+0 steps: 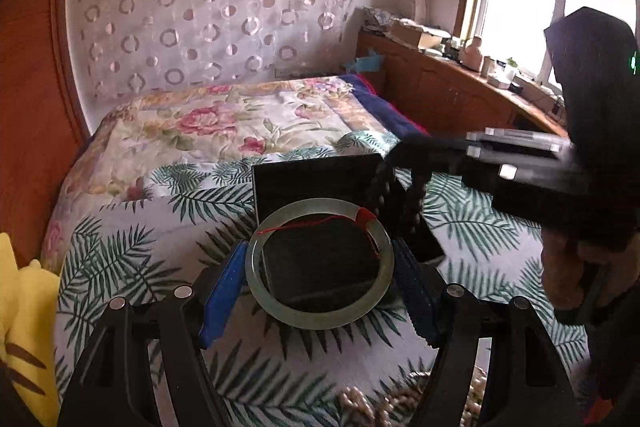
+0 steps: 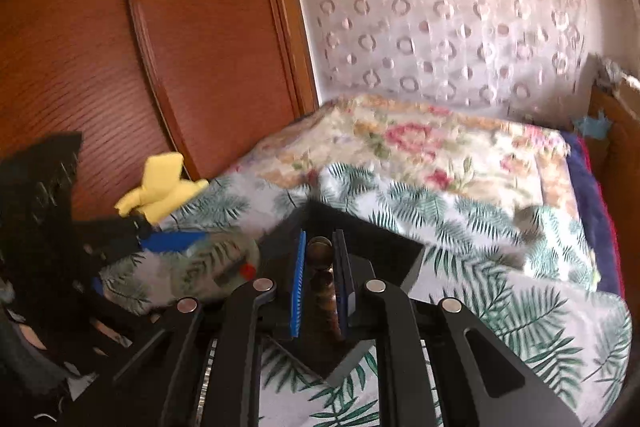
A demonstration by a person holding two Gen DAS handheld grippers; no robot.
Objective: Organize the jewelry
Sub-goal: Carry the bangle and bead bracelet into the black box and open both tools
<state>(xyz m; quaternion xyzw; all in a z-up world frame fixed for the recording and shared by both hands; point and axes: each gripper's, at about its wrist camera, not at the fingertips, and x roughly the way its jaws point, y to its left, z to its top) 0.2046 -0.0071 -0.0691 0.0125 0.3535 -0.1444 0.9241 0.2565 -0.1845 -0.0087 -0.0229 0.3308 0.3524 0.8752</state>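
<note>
Over a black jewelry box (image 1: 316, 183) on the palm-print bedspread (image 1: 132, 247), both tongs carry jewelry.

Left gripper (image 1: 320, 277) pinches a pale green jade bangle (image 1: 256, 267) with a red string (image 1: 316, 225) between its blue pads (image 1: 224, 291), above the open box. At its two o'clock, the right gripper (image 2: 319, 283) is closed on a dark wooden bead bracelet (image 2: 320, 259); its beads (image 1: 416, 207) dangle by the box's right edge. A yellow plush toy (image 2: 160, 187) sits at ten o'clock in the right wrist view.

Black box (image 1: 320, 183) on leaf-print bedspread (image 1: 132, 255)
</note>
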